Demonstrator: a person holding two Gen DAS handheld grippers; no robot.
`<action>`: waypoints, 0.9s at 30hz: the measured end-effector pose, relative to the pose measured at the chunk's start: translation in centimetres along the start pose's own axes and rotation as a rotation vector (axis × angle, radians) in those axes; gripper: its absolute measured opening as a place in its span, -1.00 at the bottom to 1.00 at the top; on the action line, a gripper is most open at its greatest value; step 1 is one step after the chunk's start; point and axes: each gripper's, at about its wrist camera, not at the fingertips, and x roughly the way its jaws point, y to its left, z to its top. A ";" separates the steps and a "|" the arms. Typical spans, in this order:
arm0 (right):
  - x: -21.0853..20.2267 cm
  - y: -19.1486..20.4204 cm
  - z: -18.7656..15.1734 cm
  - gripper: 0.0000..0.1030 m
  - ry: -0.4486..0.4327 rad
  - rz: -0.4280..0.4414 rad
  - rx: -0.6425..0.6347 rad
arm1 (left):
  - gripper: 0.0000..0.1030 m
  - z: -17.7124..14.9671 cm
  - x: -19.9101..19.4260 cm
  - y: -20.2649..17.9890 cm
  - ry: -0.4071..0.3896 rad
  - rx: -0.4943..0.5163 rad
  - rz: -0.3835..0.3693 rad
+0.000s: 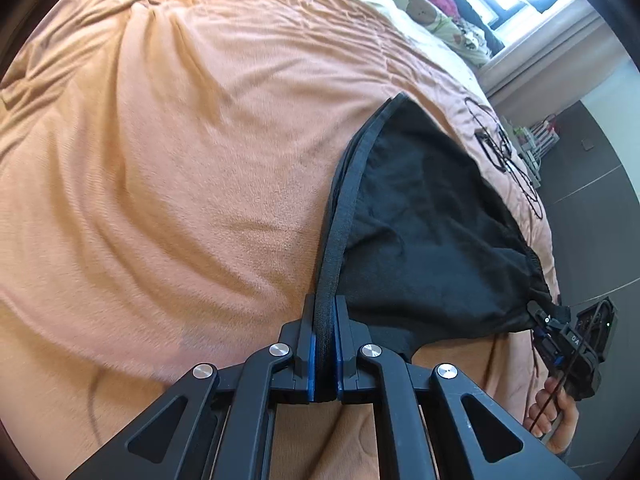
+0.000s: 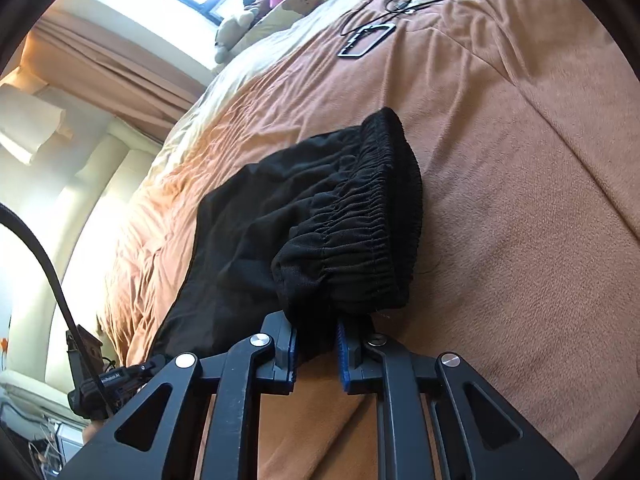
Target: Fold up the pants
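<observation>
Black pants [image 1: 420, 232] lie folded on an orange blanket, held up at their near edge. My left gripper [image 1: 326, 312] is shut on a dark hem band of the pants that runs away from the jaws. My right gripper [image 2: 316, 332] is shut on the gathered elastic waistband [image 2: 360, 224] of the pants [image 2: 248, 240]. The right gripper also shows in the left wrist view [image 1: 560, 332], at the pants' far right corner. The left gripper shows in the right wrist view [image 2: 132, 372], at the lower left corner.
The orange blanket [image 1: 180, 160] covers the bed. Black cables and a small rectangular frame [image 2: 366, 40] lie on it beyond the pants. Pillows and a plush toy [image 2: 236, 28] sit by the window. The bed edge and grey floor [image 1: 592, 184] are to the right.
</observation>
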 end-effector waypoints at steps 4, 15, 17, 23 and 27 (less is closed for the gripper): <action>-0.7 0.2 -0.7 -0.76 0.007 0.012 -0.015 | -0.87 -0.8 -1.8 0.0 -0.015 0.003 0.001; -2.0 1.5 -3.2 -0.76 0.073 0.046 -0.082 | -0.87 -5.9 -6.2 1.8 -0.040 -0.040 0.008; -2.1 1.8 -3.7 -0.76 0.087 0.050 -0.095 | -0.87 -7.2 -7.1 2.4 -0.044 -0.054 0.008; -2.4 2.7 -5.0 -0.76 0.133 0.075 -0.143 | -0.87 -10.8 -9.6 3.8 -0.065 -0.092 0.009; -2.5 3.3 -5.5 -0.76 0.165 0.096 -0.177 | -0.87 -13.0 -11.0 4.8 -0.082 -0.116 0.015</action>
